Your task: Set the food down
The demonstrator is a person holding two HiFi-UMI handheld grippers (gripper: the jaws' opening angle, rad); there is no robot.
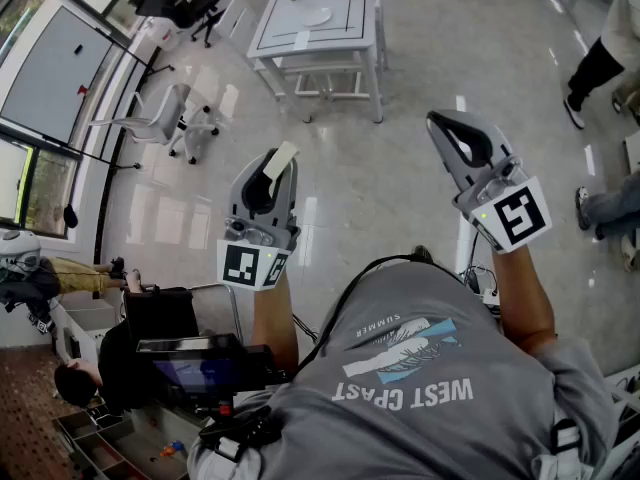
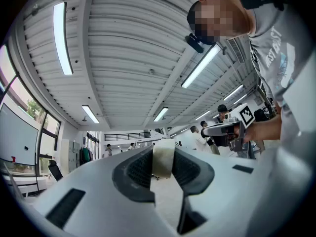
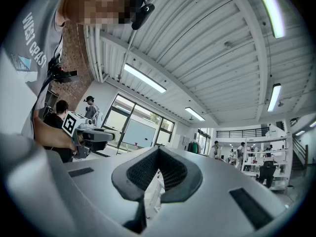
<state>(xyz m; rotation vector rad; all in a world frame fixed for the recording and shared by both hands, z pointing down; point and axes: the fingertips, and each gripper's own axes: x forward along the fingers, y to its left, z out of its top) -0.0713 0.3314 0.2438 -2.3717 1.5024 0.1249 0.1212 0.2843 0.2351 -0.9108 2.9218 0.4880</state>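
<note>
food (image 2: pixel 163 157): pale slice, left gripper (image 1: pixel 268 176) clamped it for carrying
right gripper (image 1: pixel 445 133): jaws were together, empty
table (image 1: pixel 360 18): 12 o'clock, likely target

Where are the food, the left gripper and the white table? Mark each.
food (image 2: pixel 163 158): left gripper view, its pale middle.
left gripper (image 1: pixel 278 168): head view, midway between fingertips.
white table (image 1: pixel 350 13): head view, bare tabletop.
</note>
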